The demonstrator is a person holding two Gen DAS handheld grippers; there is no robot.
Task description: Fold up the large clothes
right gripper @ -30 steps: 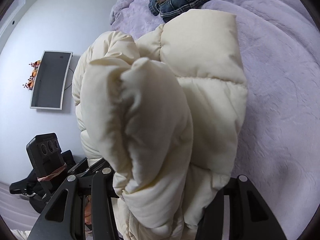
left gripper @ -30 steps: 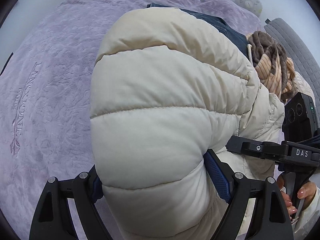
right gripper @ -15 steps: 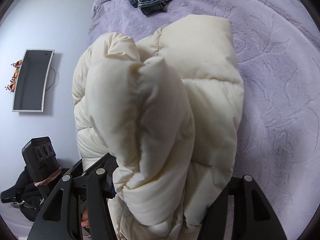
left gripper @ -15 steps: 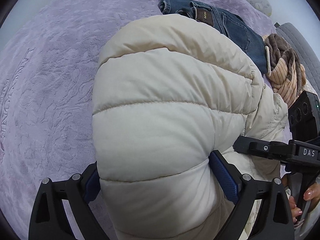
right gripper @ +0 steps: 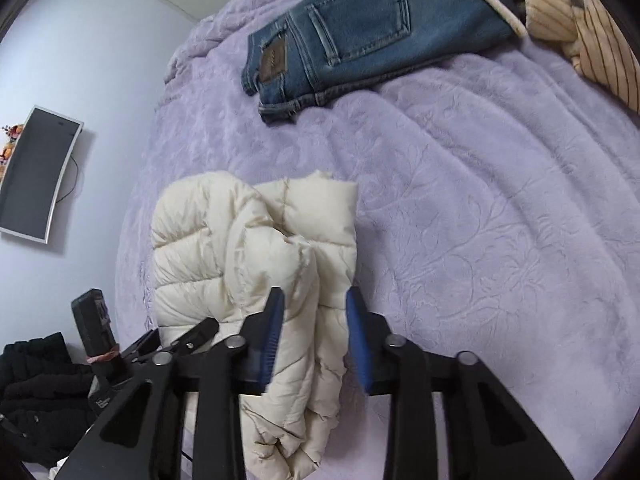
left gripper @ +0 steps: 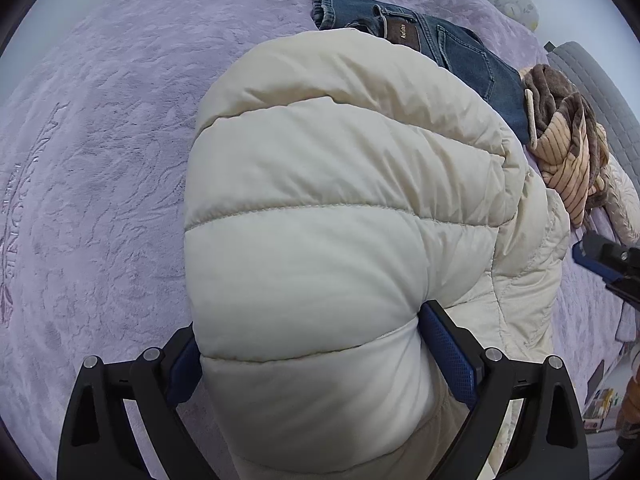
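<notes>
Both grippers point steeply down at a bed covered by a lilac blanket (left gripper: 100, 168). The left gripper (left gripper: 316, 354) sits low over the near part of a cream puffer jacket (left gripper: 320, 200), whose bulging folded bulk fills the middle of its view and rises between its two fingers. The right gripper (right gripper: 314, 336) stands higher and back from the jacket (right gripper: 240, 248), which in its view lies as a rumpled folded bundle on the blanket (right gripper: 480, 240) near the bed's edge, with the left gripper's black body just beside it at the lower left. Counted: one jacket, one pair of folded jeans (right gripper: 360, 32) farther up the bed, one striped tan and brown garment (right gripper: 592, 40) touching the jeans at the far end, one dark heap of clothing (right gripper: 36, 384) off the bed at the lower left, and one dark screen (right gripper: 36, 176) on the wall. In the left view the jeans (left gripper: 460, 52) and the striped garment (left gripper: 568, 148) lie just behind the jacket. The left jaws stand very wide, their blue pads (left gripper: 448, 356) pressed into either side of the thick fold, so they grip the jacket across its bulk. The right jaws are closing, now fairly narrow; a lower flap of the jacket shows in the gap between the blue pads (right gripper: 272, 336), but the pads seem to stand above the fabric and not to press on it, though blur makes contact hard to judge.
</notes>
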